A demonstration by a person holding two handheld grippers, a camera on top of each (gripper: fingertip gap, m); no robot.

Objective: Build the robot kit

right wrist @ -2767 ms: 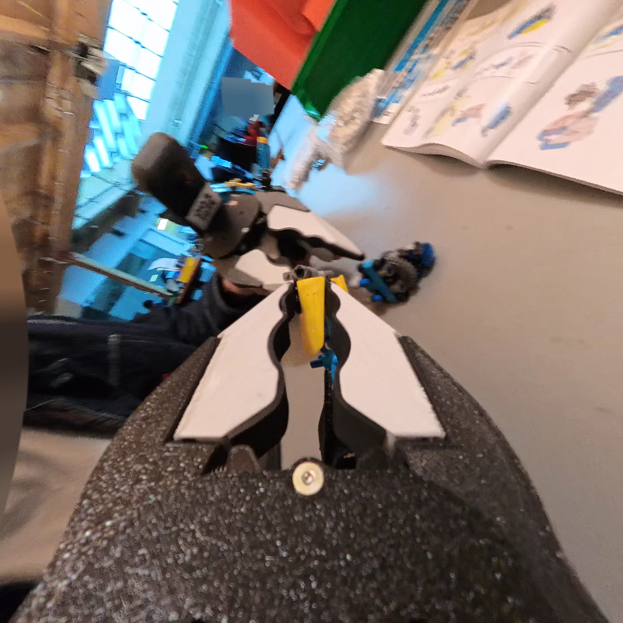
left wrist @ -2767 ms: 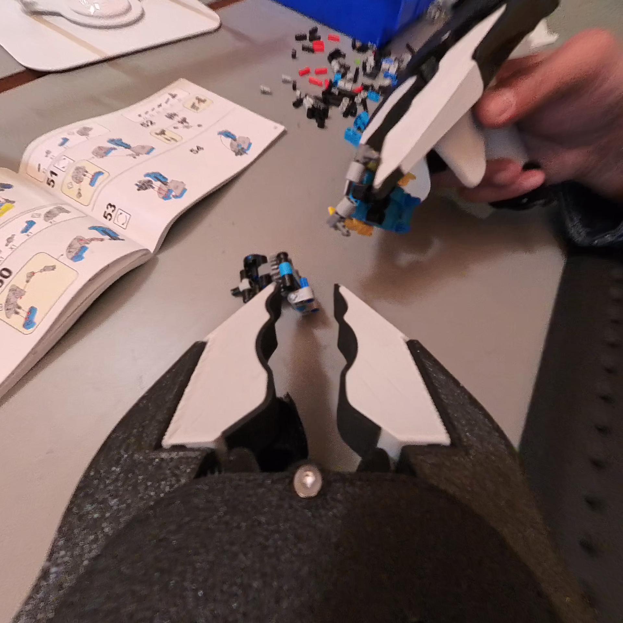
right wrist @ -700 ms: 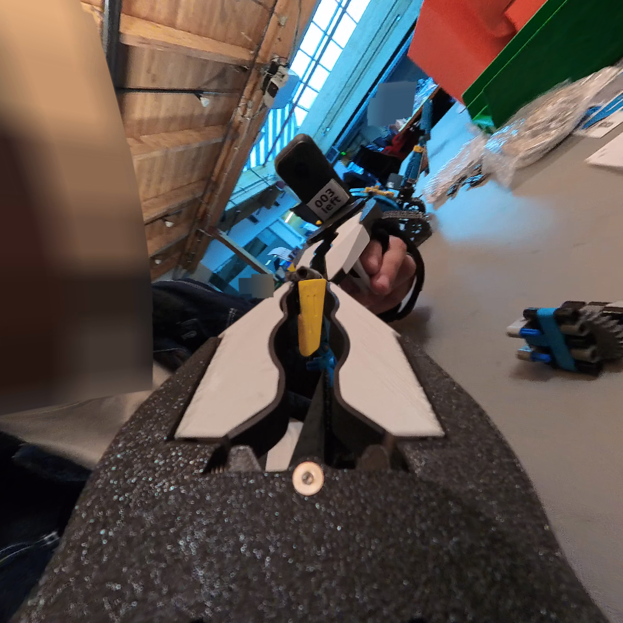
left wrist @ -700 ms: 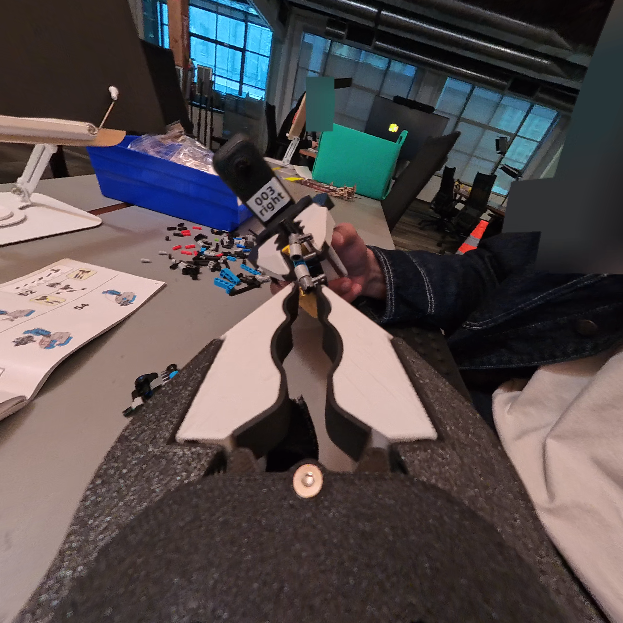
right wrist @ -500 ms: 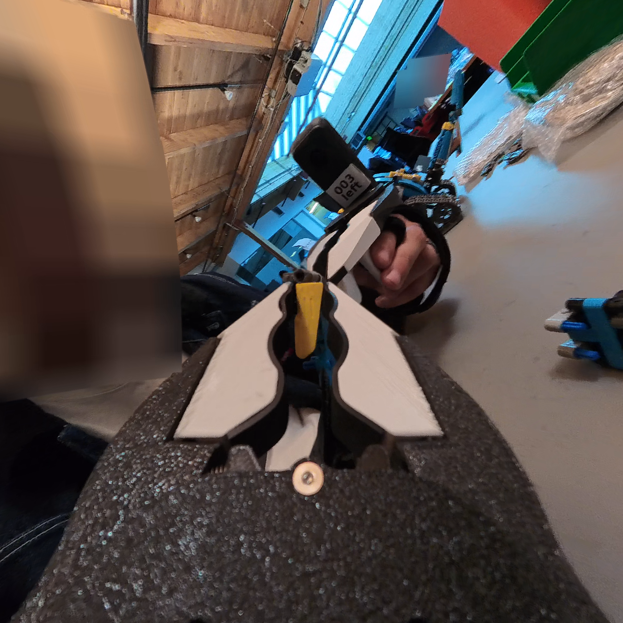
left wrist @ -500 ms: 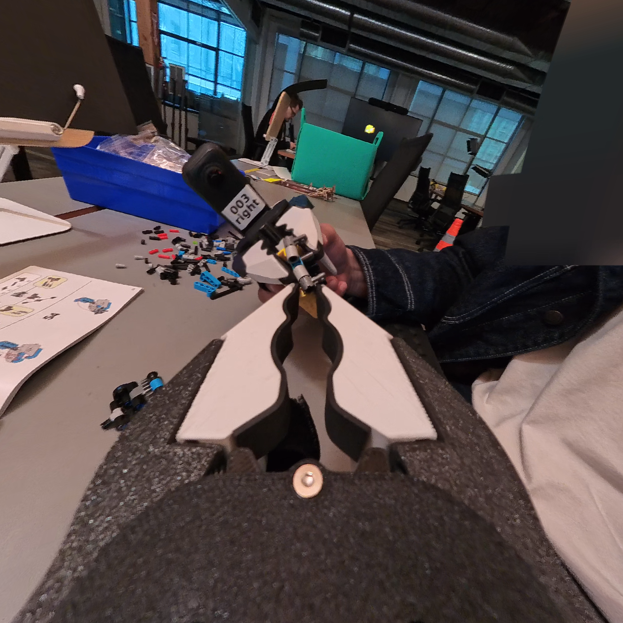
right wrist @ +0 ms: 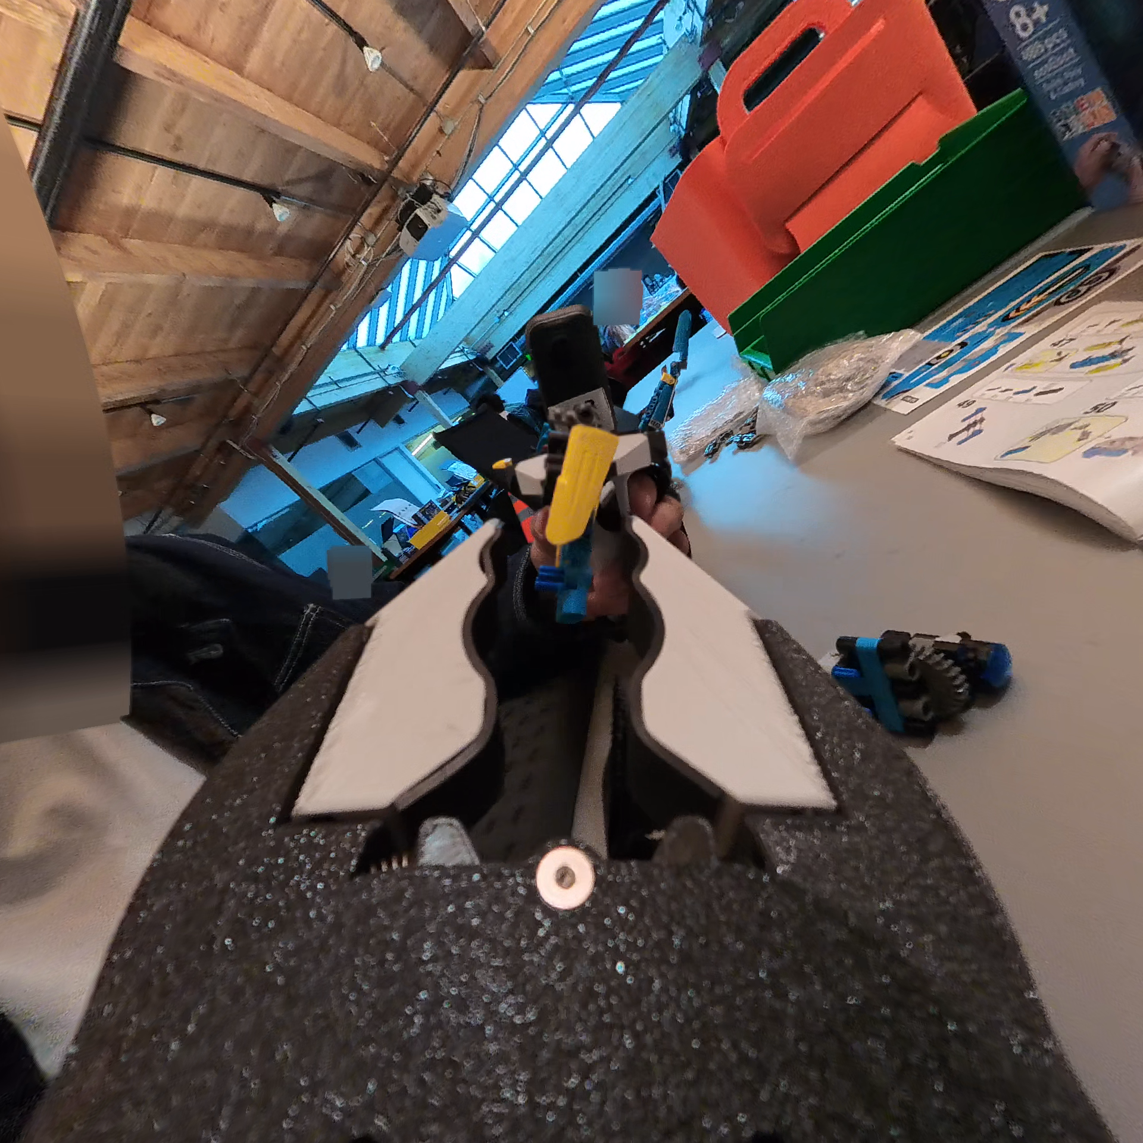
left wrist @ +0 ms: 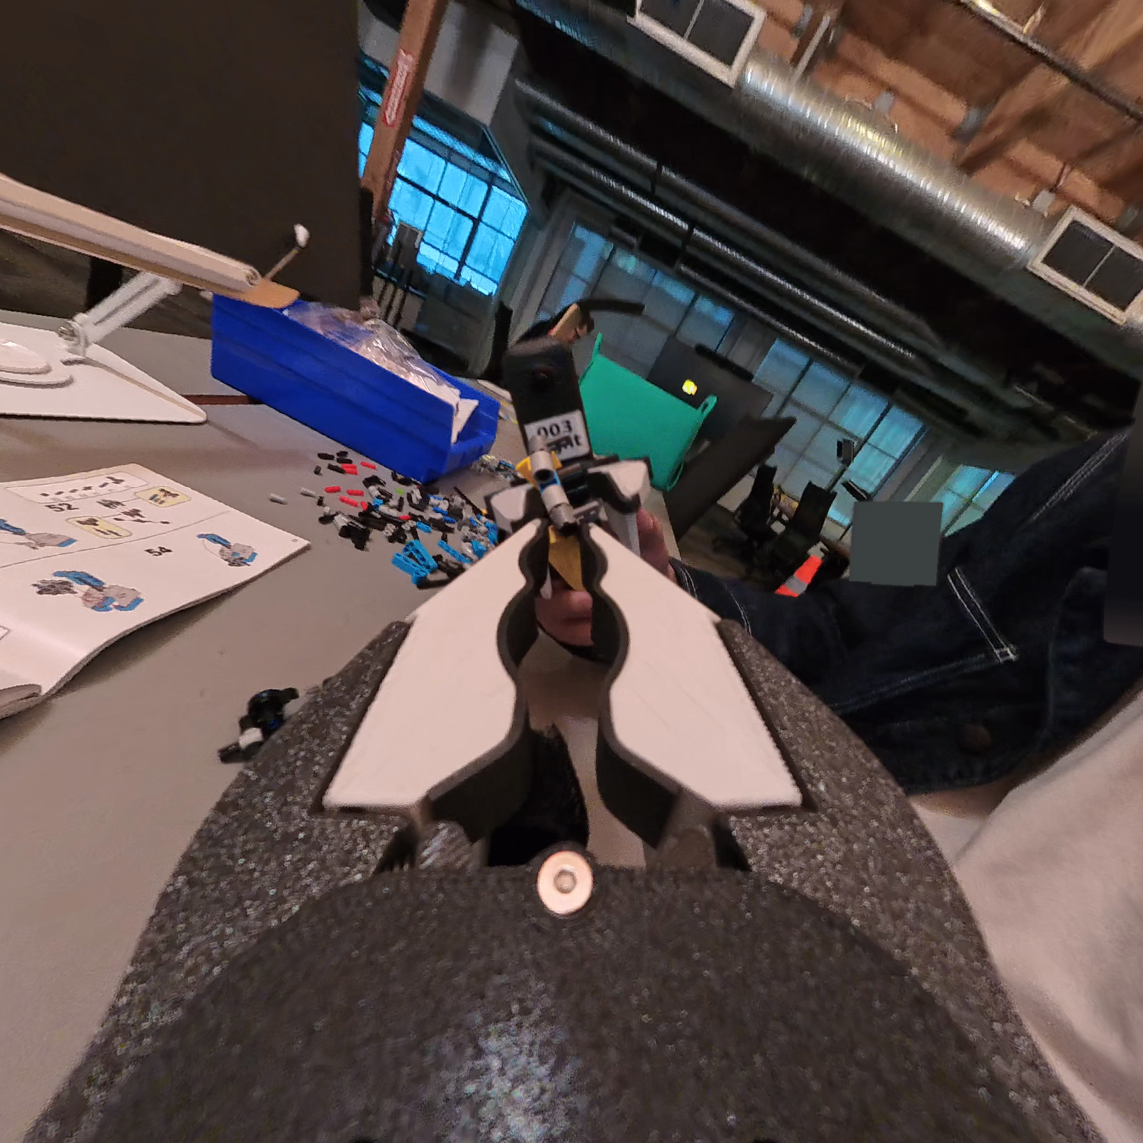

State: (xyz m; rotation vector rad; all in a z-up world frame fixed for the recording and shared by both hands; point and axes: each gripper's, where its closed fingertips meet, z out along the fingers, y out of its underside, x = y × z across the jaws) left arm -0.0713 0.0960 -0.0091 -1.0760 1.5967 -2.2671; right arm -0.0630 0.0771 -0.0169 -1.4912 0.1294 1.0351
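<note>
My left gripper is shut on a small brick model with a yellow panel, blue parts and a grey axle, held in the air above the grey table. My right gripper faces it, open, with its fingers on either side of the model and not touching it. The left gripper's black camera shows behind the model. A small black and blue geared subassembly lies on the table, and also shows in the left wrist view.
An open instruction booklet lies at the left, with a pile of loose small pieces and a blue bin behind it. A white lamp base, a plastic bag, a green tray and an orange case stand farther off. A person in a denim jacket sits close. Left and right tips are no more than a few centimetres apart.
My left gripper has risen from the subassembly on the table and shut on the model. My right gripper, shut on the model until now, has opened and let it go.
</note>
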